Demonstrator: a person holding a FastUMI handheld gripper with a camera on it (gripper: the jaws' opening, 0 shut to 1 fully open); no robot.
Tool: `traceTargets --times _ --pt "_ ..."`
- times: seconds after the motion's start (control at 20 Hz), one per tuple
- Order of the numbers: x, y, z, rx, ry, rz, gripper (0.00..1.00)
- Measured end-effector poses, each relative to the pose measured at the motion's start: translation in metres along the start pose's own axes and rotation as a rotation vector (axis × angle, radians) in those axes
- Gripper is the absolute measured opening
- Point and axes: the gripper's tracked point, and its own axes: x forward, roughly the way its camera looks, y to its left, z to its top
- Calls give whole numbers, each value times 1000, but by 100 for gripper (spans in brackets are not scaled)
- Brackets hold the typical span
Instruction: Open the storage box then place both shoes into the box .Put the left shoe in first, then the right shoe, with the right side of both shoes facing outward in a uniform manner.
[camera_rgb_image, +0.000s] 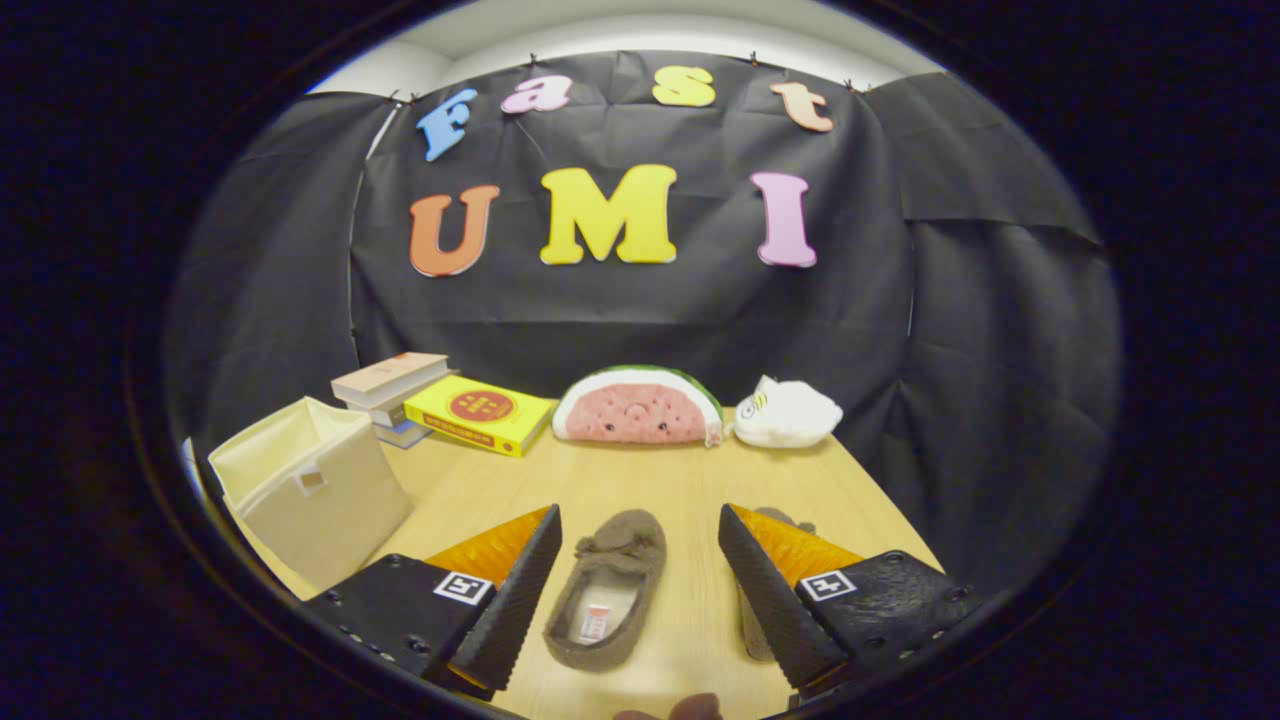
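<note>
My gripper hung over a light wooden table with its two fingers spread wide apart, holding nothing. Between them lay one brown fuzzy slipper, toe with a small bow pointing away from me, opening facing up. A second brown slipper sat just behind my right finger, mostly hidden by it, so I could not tell which foot either belonged to. The cream fabric storage box stood well off to the left of my fingers, its top looking open, though I could not see inside. Beyond the shoes, against the wall, sat a stack of books, a yellow book, a watermelon-slice plush and a small white plush.

I judged the main risk was taking the wrong shoe first, since left must go in before right. The soft slipper could also fold or twist in my grip and land facing the wrong way.
</note>
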Motion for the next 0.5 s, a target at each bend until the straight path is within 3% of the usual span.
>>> traceTargets --times 0.25,0.5 --pt "33 -2 -57 2 216 4 96" --pt "67 8 -82 27 367 25 94"
